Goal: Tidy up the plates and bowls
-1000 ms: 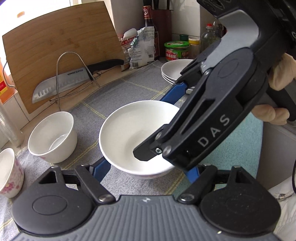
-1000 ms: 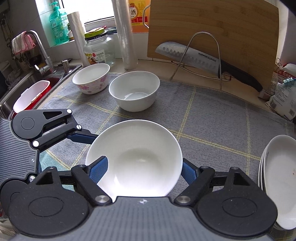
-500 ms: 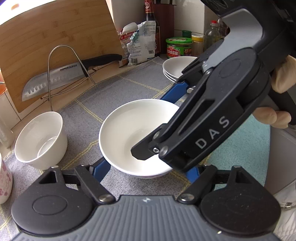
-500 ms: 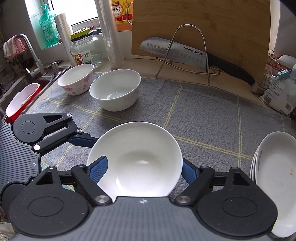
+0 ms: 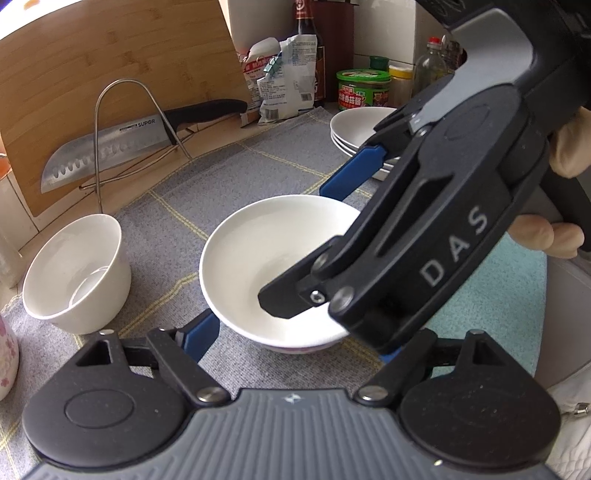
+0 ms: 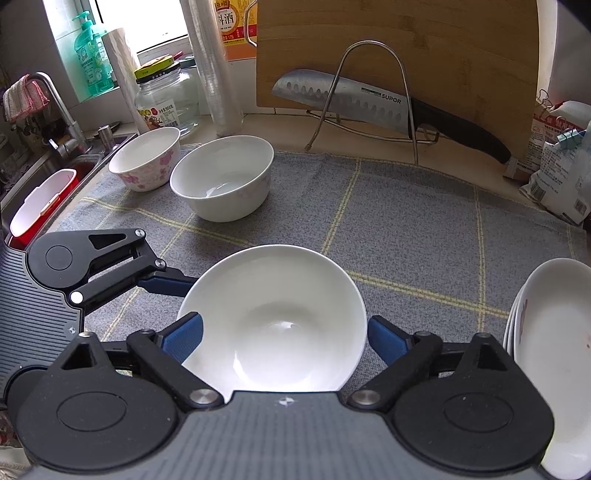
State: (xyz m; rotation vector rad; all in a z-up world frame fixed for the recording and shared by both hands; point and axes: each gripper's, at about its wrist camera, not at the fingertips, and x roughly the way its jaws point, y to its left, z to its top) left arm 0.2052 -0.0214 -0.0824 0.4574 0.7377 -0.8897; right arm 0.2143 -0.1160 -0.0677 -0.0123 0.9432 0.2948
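Right gripper (image 6: 284,334) jaws opening wide, pads clear of white bowl (image 6: 273,321) between them, left gripper (image 5: 291,334) also opening around the bowl, bowl resting on grey cloth (image 6: 406,229).

Black gripper (image 6: 284,334) linkages, blue pads, silver screws, white "DAS" lettering.

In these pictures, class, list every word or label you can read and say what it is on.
"SUPOR": knife blade.
"DAS": right gripper body.
Orange bottle, jar, green-lidded tub and bags: printed labels, too small or blurred to read.
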